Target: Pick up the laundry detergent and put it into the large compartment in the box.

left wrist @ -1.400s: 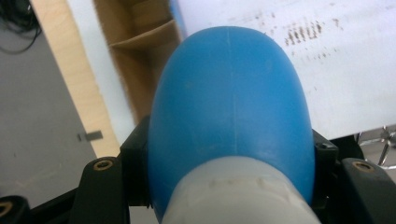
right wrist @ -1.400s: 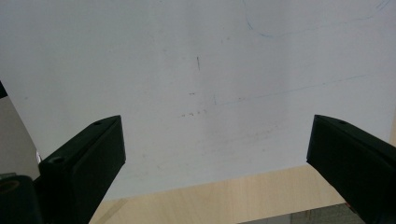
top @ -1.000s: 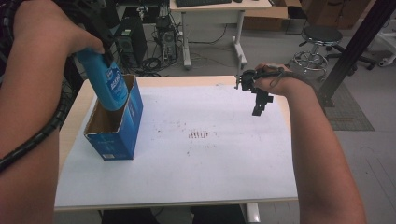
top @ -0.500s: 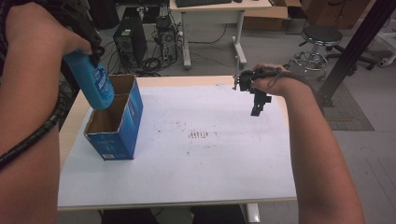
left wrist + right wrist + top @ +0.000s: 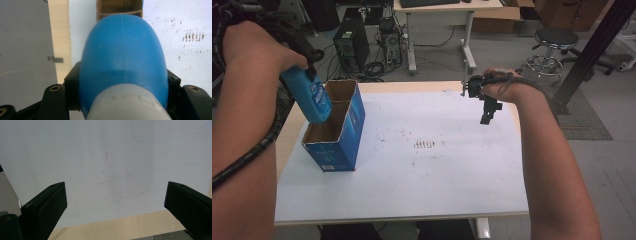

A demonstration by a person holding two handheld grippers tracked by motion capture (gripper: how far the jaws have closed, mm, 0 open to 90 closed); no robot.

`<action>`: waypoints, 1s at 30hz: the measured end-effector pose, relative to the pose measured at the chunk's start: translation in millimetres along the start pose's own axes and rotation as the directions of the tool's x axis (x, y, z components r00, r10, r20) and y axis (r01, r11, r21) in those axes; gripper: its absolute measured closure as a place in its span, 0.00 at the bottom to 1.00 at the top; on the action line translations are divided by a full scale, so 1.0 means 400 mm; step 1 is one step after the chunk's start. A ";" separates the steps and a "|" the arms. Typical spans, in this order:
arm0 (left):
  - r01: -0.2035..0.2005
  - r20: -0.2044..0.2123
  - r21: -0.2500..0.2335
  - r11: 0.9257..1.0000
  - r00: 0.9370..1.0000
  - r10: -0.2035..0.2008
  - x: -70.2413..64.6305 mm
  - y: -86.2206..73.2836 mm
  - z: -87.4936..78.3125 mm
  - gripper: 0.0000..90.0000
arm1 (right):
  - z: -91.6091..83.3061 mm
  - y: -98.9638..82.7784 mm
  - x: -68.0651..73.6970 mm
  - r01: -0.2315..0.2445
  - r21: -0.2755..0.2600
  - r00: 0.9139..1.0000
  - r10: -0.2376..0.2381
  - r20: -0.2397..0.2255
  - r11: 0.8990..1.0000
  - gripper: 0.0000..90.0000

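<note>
A blue bottle (image 5: 310,98) with a white cap hangs tilted, base down, over the open top of a blue cardboard box (image 5: 343,137) at the table's left side. My left gripper (image 5: 122,75) is shut on the bottle near its cap end, and the hand hides most of the gripper in the high view. In the left gripper view the bottle (image 5: 122,55) covers most of the box's brown inside (image 5: 120,6). My right gripper (image 5: 488,114) hangs over the far right of the white sheet. Its jaws stand open with nothing between them (image 5: 115,202).
The white sheet (image 5: 437,170) covers the wooden table, with small brown marks (image 5: 427,145) at its middle. Behind the table are computer towers (image 5: 347,45), a desk, a stool (image 5: 557,40) and a black slanted post (image 5: 592,45).
My left hand has carried the bottle a little left and down, nearer the box's opening. The right gripper has stayed in place.
</note>
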State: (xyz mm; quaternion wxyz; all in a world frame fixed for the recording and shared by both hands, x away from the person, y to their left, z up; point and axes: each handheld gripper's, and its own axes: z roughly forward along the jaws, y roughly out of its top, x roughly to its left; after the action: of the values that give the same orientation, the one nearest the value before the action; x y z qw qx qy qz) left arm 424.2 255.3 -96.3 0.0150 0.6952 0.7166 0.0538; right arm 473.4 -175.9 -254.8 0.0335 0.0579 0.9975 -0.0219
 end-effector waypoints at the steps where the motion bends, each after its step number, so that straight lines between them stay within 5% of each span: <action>1: 0.000 0.001 0.001 1.000 1.000 0.000 0.000 0.000 0.003 0.42 | 0.001 0.000 0.000 0.001 0.000 1.000 -0.001 0.000 1.000 0.05; 17: -0.006 0.004 0.011 1.000 1.000 0.006 -0.005 0.002 0.071 0.42 | -0.001 -0.001 0.002 0.002 -0.001 1.000 -0.002 0.002 1.000 0.05; 30: 0.001 0.014 0.023 1.000 1.000 -0.002 0.006 0.003 0.174 0.42 | 0.003 0.003 0.001 0.001 0.004 1.000 -0.001 -0.001 1.000 0.05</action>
State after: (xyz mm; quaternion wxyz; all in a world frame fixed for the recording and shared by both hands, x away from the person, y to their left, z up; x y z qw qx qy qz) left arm 432.2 261.8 -165.4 0.0120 0.6952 0.7176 0.0408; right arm 473.3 -174.7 -256.2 0.0330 0.0577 0.9975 -0.0240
